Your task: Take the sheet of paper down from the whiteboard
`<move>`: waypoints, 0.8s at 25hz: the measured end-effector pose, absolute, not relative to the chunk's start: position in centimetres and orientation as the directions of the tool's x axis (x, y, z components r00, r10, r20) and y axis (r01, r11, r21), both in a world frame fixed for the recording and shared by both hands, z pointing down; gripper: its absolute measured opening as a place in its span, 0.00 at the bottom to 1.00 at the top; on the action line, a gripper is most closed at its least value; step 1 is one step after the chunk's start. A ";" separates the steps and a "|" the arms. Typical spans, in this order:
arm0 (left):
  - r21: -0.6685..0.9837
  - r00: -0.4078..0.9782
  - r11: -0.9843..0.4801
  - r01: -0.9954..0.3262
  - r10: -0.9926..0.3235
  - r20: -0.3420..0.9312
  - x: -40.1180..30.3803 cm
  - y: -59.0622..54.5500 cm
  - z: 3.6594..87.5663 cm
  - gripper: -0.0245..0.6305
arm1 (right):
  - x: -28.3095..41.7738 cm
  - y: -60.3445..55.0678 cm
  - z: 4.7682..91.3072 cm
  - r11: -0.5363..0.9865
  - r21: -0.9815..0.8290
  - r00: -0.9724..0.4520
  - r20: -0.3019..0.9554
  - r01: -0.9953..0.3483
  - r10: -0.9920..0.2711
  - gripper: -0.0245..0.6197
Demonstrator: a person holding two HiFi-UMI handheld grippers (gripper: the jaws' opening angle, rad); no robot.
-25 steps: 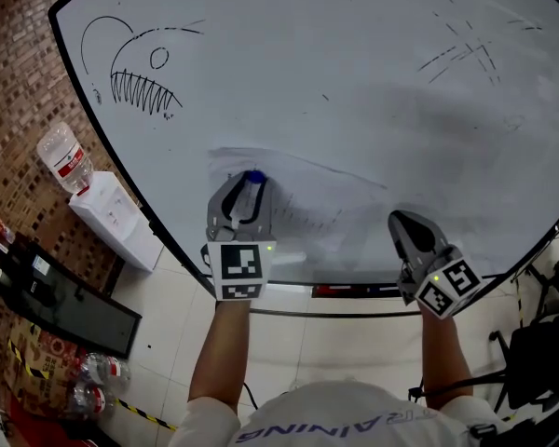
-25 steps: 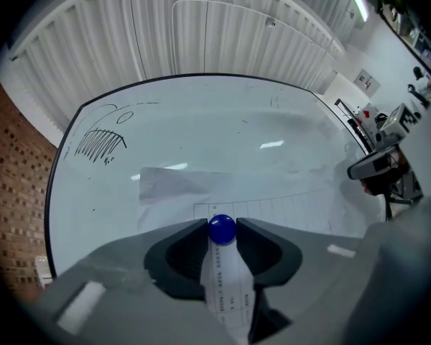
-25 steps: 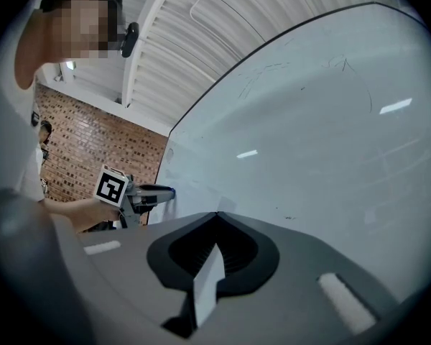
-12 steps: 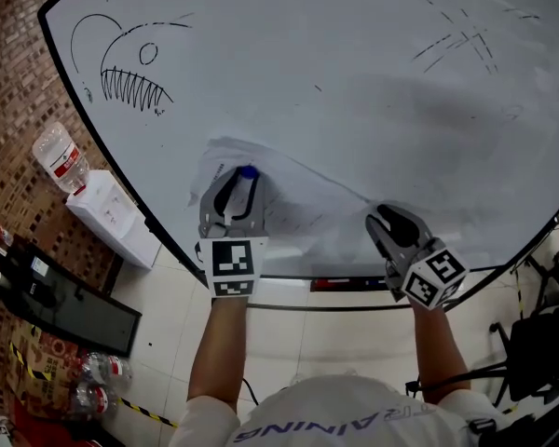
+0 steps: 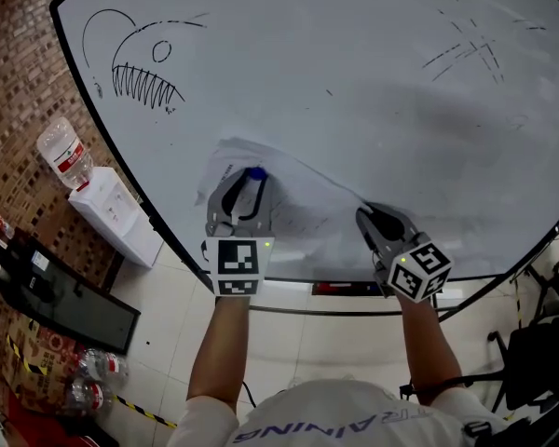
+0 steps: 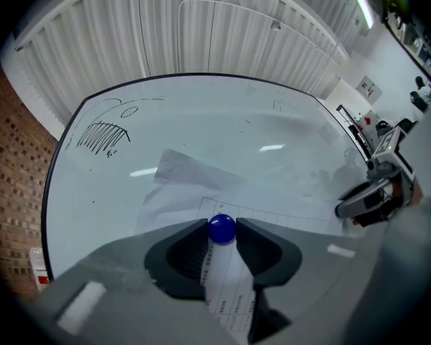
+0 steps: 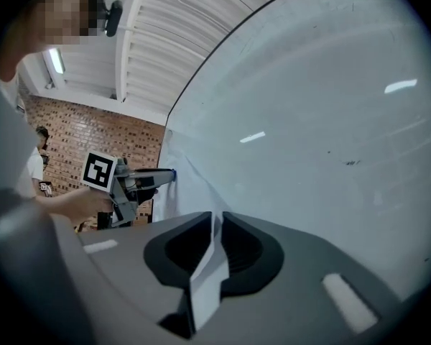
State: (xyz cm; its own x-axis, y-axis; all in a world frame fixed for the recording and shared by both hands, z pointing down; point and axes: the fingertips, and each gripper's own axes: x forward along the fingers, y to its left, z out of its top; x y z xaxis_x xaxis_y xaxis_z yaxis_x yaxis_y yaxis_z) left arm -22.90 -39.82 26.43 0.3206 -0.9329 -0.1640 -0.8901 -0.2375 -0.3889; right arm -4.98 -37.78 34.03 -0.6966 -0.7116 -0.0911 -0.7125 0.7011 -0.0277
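Right gripper (image 7: 216, 220) is opening its jaws with the paper's (image 5: 303, 198) edge between them, probably loose now. Left gripper (image 6: 222, 225) pinches the blue magnet (image 6: 222, 230), freeing the sheet, which sags crumpled against the whiteboard (image 5: 354, 63).

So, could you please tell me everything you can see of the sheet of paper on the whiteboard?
The sheet of paper is white and thin, printed with a ruled table. It lies low on the whiteboard, creased, its upper left part buckling off the surface. The left gripper is closed on a blue round knob at its left part, with a strip of paper between those jaws. The right gripper has the sheet's right edge between its jaws, which are opening.
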 end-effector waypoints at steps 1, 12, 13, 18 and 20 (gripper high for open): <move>-0.386 0.323 -0.241 -0.890 -0.932 -0.164 -22.9 -39.8 26.4 0.24 | -5.0 -37.8 34.0 0.698 -0.022 -0.694 -0.092 -0.716 -0.714 0.06; -0.266 0.393 -0.350 -0.898 -0.911 -0.129 -23.2 -38.6 29.6 0.23 | -3.2 -35.6 34.5 0.710 -0.002 -0.707 -0.091 -0.704 -0.701 0.05; -0.243 0.398 -0.359 -0.901 -0.907 -0.139 -23.3 -38.0 30.3 0.23 | -2.6 -35.3 35.0 0.706 -0.005 -0.703 -0.084 -0.708 -0.706 0.05; -0.116 0.361 -0.346 -0.931 -0.920 -0.153 -25.7 -34.1 35.6 0.23 | 0.7 -33.7 37.3 0.671 -0.045 -0.668 -0.062 -0.740 -0.742 0.05; -0.054 0.323 -0.319 -0.946 -0.938 -0.127 -27.3 -32.6 38.1 0.23 | 1.9 -33.0 38.1 0.659 -0.048 -0.657 -0.049 -0.751 -0.752 0.05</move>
State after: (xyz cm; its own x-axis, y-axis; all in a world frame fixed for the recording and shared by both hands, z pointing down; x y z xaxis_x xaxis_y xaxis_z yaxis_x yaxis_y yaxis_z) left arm -27.31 -32.59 38.08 0.3230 -0.9378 -0.1275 -0.9463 -0.3186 -0.0542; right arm 1.89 -33.03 38.06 -0.6568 -0.7524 -0.0495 -0.7509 0.6586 -0.0479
